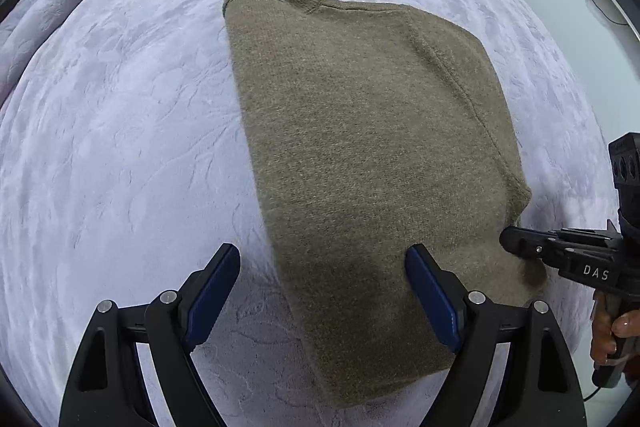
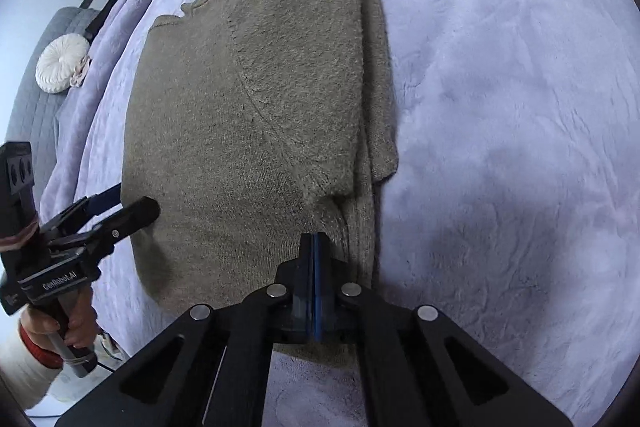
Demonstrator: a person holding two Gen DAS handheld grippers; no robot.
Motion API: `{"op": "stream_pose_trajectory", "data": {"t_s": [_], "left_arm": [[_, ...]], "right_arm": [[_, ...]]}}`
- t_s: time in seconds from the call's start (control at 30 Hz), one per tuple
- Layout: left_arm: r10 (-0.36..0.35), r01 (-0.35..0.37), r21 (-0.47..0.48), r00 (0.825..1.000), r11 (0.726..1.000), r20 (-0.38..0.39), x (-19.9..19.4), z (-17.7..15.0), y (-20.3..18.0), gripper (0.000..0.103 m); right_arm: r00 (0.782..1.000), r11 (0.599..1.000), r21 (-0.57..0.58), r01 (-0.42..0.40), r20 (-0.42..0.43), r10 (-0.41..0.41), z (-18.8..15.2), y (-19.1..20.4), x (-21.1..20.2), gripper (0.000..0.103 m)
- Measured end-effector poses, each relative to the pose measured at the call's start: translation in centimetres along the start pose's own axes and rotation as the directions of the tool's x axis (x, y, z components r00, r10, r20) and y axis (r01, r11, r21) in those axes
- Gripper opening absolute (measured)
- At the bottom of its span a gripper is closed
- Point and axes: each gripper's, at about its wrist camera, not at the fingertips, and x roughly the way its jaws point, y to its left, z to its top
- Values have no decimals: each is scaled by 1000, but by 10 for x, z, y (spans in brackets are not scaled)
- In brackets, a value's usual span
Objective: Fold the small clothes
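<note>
Hovering my left hand-held gripper (image 1: 322, 301), jaws wide apart, astride the near hem of the olive sweater (image 1: 360, 147) lying partly folded on the lavender bed (image 1: 120, 147), I bring my right hand-held gripper (image 2: 316, 247), pressed together at the opposite corner, ready for the next fold.

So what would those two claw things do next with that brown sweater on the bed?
Probably close the left gripper on the near hem of the sweater. Its jaws stand wide open astride the hem's left edge, gripping nothing. The right gripper is already shut at the hem's other side, though whether it pinches cloth is unclear. With both holding, the hem could be lifted and folded toward the collar.
</note>
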Motion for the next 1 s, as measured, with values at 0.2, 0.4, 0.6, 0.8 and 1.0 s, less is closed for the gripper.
{"op": "stream_pose_trajectory", "data": {"t_s": [0.2,0.4,0.6,0.8,1.0], "left_arm": [[17,-17,-15,1000,1000,-1,-4,1,5,86],[18,-17,-29,1000,999,4,-7,0,8,86],[16,-16,-37,1000,999,3,-7,-1,8,86],[14,-14,-30,1000,999,-2,-7,0,10,86],[-51,53,-88,998,995,28,-16,9,28,86]], "right_arm": [[1000,1000,-5,10,15,-10,3,7,-3,0],[998,1000,18,-22,56,21,0,10,-27,6],[993,998,50,-27,119,21,8,-6,-57,42],[993,994,95,-48,114,37,18,-19,-54,43],[992,992,104,-75,113,63,22,-29,-53,45]]}}
